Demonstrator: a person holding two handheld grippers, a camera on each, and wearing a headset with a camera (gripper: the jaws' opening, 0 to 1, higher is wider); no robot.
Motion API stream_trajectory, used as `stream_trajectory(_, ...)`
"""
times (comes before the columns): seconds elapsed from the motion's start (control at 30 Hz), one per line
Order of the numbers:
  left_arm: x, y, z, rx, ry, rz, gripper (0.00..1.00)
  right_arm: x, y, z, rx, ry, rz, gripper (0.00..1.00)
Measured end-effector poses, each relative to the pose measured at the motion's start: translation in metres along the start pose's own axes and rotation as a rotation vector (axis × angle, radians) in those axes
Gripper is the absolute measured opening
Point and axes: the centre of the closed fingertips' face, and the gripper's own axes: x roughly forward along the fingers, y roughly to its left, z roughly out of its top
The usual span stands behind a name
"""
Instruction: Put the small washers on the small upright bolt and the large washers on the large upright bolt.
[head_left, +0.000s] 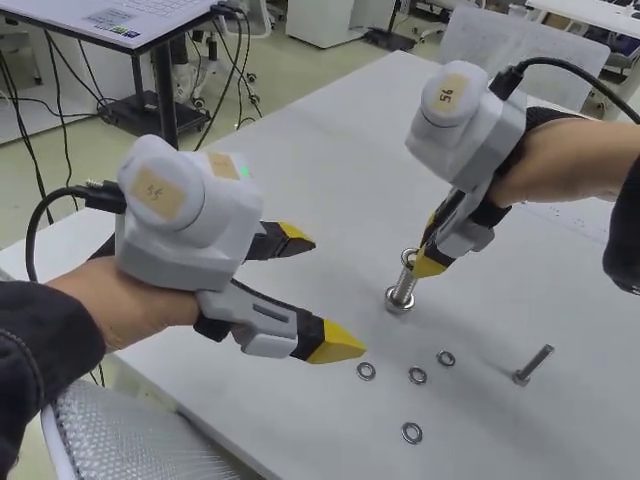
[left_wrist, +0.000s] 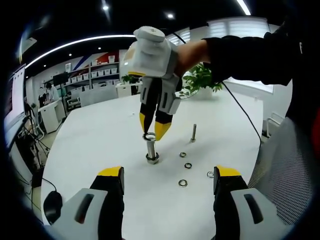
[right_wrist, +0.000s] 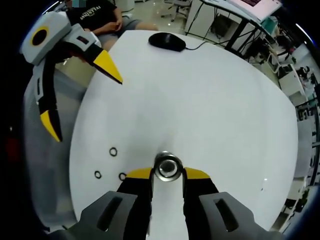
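The large upright bolt (head_left: 401, 288) stands mid-table on its head. My right gripper (head_left: 428, 265) points down at its top, shut on a large washer (left_wrist: 149, 136) that sits at the bolt's tip. In the right gripper view the washer (right_wrist: 168, 166) rings the bolt end between the yellow fingertips (right_wrist: 140, 174). The small bolt (head_left: 533, 364) stands to the right. Several loose washers (head_left: 417, 375) lie in front of the large bolt. My left gripper (head_left: 318, 290) hovers open at the left, with nothing in it.
The white table (head_left: 330, 160) ends in a near edge just below the washers. A mesh chair back (head_left: 120, 435) is at the lower left. A black mouse (right_wrist: 167, 41) lies at the table's far end. Desks and cables stand beyond.
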Motion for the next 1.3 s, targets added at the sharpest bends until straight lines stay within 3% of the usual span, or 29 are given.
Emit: stream_trajectory(1.3, -0.002, -0.002, -0.002, 0.0, 0.004, 0.0, 0.72, 0.023, 0.003, -0.004, 0.023, 0.019, 0.033, 0.23)
